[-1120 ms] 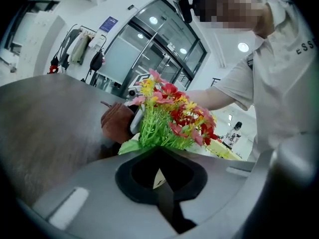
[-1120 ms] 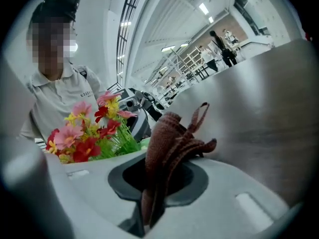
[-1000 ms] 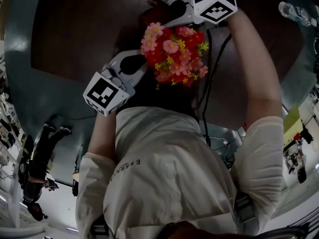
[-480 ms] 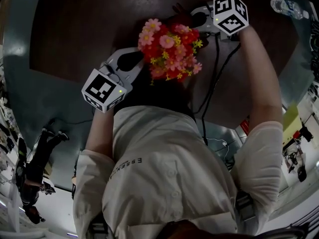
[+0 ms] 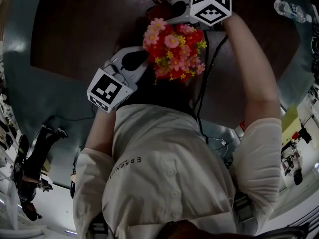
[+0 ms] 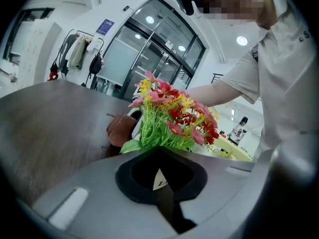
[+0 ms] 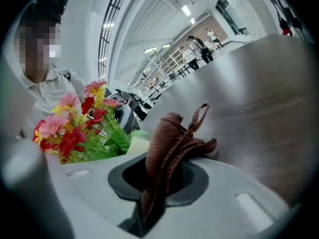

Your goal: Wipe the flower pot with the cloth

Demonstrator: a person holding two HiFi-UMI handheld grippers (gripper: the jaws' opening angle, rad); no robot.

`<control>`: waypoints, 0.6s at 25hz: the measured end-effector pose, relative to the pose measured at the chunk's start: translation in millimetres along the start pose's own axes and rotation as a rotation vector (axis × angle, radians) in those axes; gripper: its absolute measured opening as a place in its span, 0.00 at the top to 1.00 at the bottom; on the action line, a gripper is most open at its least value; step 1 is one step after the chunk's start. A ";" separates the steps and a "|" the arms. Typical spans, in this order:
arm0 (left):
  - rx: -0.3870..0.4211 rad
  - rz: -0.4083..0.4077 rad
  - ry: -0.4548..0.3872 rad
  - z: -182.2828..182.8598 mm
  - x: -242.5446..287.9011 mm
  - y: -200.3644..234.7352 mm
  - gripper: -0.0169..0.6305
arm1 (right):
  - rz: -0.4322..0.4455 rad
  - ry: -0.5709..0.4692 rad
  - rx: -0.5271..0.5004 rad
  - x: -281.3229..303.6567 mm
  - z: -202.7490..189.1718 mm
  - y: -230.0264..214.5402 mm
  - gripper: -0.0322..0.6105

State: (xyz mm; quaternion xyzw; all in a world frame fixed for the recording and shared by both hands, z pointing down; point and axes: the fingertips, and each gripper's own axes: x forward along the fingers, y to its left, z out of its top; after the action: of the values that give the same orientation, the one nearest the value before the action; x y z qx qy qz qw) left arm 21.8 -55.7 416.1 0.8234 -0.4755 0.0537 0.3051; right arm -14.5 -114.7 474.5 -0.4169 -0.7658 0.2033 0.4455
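The person wears a cream short-sleeved shirt [image 5: 169, 178] with buttons and small dark lettering on the chest. The left gripper [image 5: 135, 63] and right gripper [image 5: 173, 11] are pale grey plastic with black-lined openings. Each bears a black-and-white marker cube [image 5: 108, 90], and a black cable [image 5: 202, 101] trails from the right one.

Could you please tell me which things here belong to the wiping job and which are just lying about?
In use: flower pot, its flowers, cloth, left gripper, right gripper.
Lying about: water bottle near the table's edge.
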 end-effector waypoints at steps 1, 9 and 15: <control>0.011 0.009 0.001 -0.3 -0.3 0.5 0.95 | 0.001 -0.006 0.012 -0.3 -0.2 -0.8 0.87; 0.023 0.018 0.013 2.7 -1.0 3.4 0.95 | -0.013 -0.005 0.080 -21.5 -35.8 9.6 0.87; 0.021 0.037 0.026 2.3 2.1 2.7 0.95 | -0.048 0.166 0.116 -29.6 -77.8 18.7 0.87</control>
State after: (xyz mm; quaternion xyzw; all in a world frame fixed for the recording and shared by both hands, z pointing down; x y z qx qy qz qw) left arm 20.3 -59.5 416.3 0.8169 -0.4861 0.0749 0.3013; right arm 67.9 -133.0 487.0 -0.3870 -0.7231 0.2015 0.5355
